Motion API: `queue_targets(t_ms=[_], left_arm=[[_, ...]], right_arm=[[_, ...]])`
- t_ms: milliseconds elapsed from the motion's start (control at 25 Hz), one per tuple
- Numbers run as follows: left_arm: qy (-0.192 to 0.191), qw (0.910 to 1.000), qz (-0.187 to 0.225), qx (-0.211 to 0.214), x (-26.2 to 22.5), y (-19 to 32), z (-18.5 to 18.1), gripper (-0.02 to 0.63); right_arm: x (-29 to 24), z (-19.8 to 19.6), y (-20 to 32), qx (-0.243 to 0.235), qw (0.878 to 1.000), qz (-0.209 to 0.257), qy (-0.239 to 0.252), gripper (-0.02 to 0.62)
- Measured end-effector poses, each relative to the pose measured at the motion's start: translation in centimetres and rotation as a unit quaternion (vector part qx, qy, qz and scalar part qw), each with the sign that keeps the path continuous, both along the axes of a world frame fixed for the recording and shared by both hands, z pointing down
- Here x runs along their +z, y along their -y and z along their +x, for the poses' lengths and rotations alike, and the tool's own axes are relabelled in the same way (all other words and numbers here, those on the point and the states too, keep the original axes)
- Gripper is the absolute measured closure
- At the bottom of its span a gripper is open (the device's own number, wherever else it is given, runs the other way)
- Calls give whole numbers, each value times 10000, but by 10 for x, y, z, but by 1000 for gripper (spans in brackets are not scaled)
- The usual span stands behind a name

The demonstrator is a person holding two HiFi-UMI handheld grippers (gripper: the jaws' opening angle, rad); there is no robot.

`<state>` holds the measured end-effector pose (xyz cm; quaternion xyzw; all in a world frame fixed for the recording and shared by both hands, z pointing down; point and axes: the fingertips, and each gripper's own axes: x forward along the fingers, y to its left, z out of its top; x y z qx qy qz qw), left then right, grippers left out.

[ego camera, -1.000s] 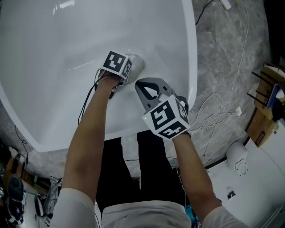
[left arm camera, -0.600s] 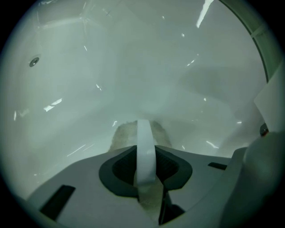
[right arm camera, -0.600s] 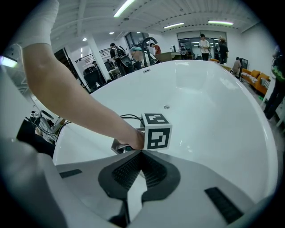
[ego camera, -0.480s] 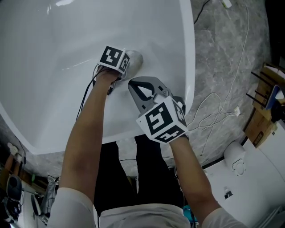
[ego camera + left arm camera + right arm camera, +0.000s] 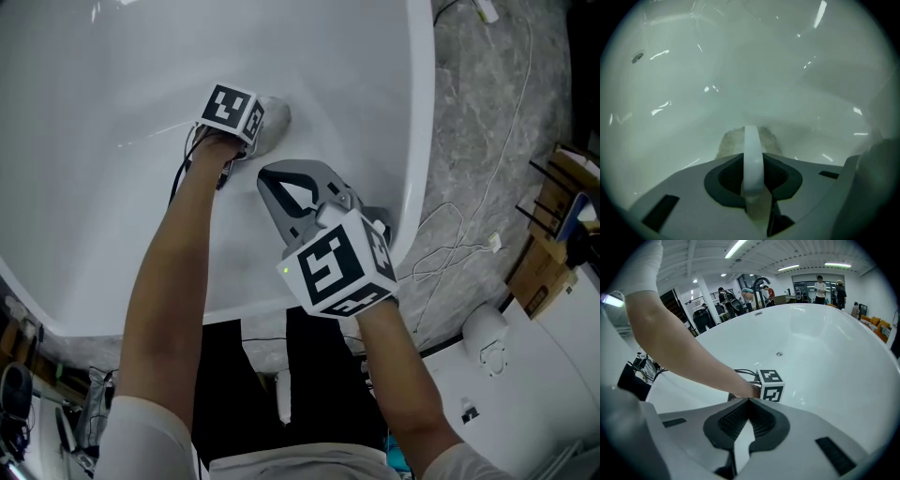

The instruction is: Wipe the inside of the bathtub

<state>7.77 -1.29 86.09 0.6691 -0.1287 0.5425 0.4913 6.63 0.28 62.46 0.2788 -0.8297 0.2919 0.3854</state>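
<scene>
One bathtub, one cloth, two hand-held grippers

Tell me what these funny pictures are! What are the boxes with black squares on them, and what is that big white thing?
A person holds a grabbing tool in each hand. The picture that shows both arms comes from a camera on the person's head, looking down. The other two come from small cameras that ride on the tools. The big white thing is a bathtub. The left gripper has its jaws shut on a cloth and holds it against the tub's inside to wipe it. The right gripper has its jaws together and holds nothing. The boxes with black squares are parts of the tools.
</scene>
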Motion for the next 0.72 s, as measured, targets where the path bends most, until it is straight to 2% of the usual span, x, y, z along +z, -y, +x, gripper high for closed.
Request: queue_targets(t_ms=[400,720], left_arm=[[79,9999,-10,66,24,9,-12,508],[143,9998,43,127,32,11,-32,508]], right_arm=[[15,-1,9,-246,9994,17,-236,586],[57,-12,4,-643,9961,-352,-484,586]])
